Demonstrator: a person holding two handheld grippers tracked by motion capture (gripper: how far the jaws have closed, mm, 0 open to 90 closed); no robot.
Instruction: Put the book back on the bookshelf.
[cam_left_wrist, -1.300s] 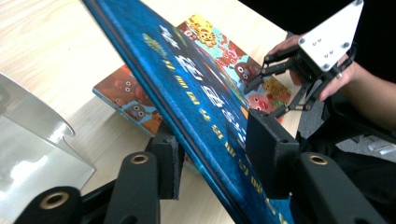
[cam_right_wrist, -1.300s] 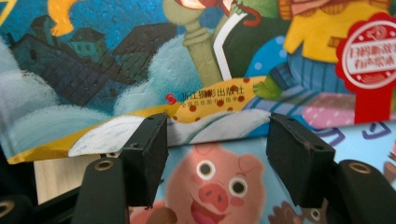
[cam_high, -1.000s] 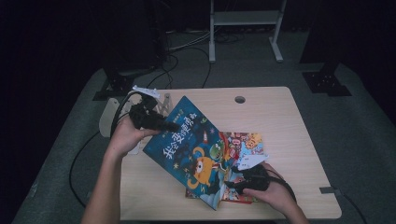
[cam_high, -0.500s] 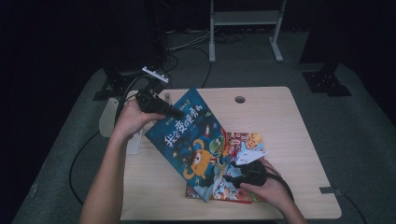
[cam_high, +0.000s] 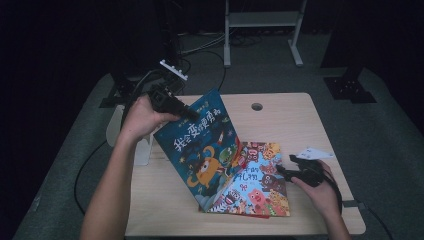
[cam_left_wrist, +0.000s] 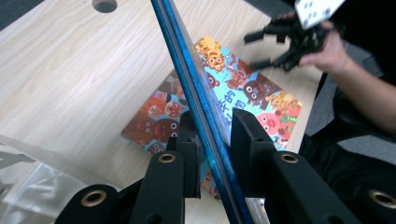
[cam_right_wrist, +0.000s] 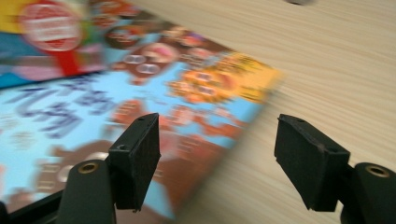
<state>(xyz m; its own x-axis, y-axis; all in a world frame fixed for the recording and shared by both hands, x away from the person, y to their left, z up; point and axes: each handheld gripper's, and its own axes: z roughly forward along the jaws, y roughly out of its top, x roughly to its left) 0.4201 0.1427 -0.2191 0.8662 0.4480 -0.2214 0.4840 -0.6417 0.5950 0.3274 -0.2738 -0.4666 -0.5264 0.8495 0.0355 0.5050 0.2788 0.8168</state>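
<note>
A blue picture book (cam_high: 200, 145) stands tilted, its lower edge resting on a colourful animal-cover book (cam_high: 257, 182) that lies flat on the wooden table (cam_high: 300, 120). My left gripper (cam_high: 190, 114) is shut on the blue book's raised upper edge; the left gripper view has that edge (cam_left_wrist: 196, 102) pinched between the pads (cam_left_wrist: 215, 133), whose jaws have just been closing. My right gripper (cam_high: 286, 165) sits just right of the flat book, open with nothing between its jaws, which have just been opening. The right gripper view looks past its jaws (cam_right_wrist: 219, 149) at that book's corner (cam_right_wrist: 116, 93).
A round cable hole (cam_high: 257, 106) lies near the table's far edge. A white object (cam_high: 142, 150) hangs at the left edge, and clear plastic (cam_left_wrist: 37, 177) lies by the left gripper. Cables and a white stand (cam_high: 260, 20) sit on the floor behind.
My left hand has lifted the blue book's edge higher, so it stands steeper. My right gripper has slid right, off the colourful book, and its jaws have parted.
</note>
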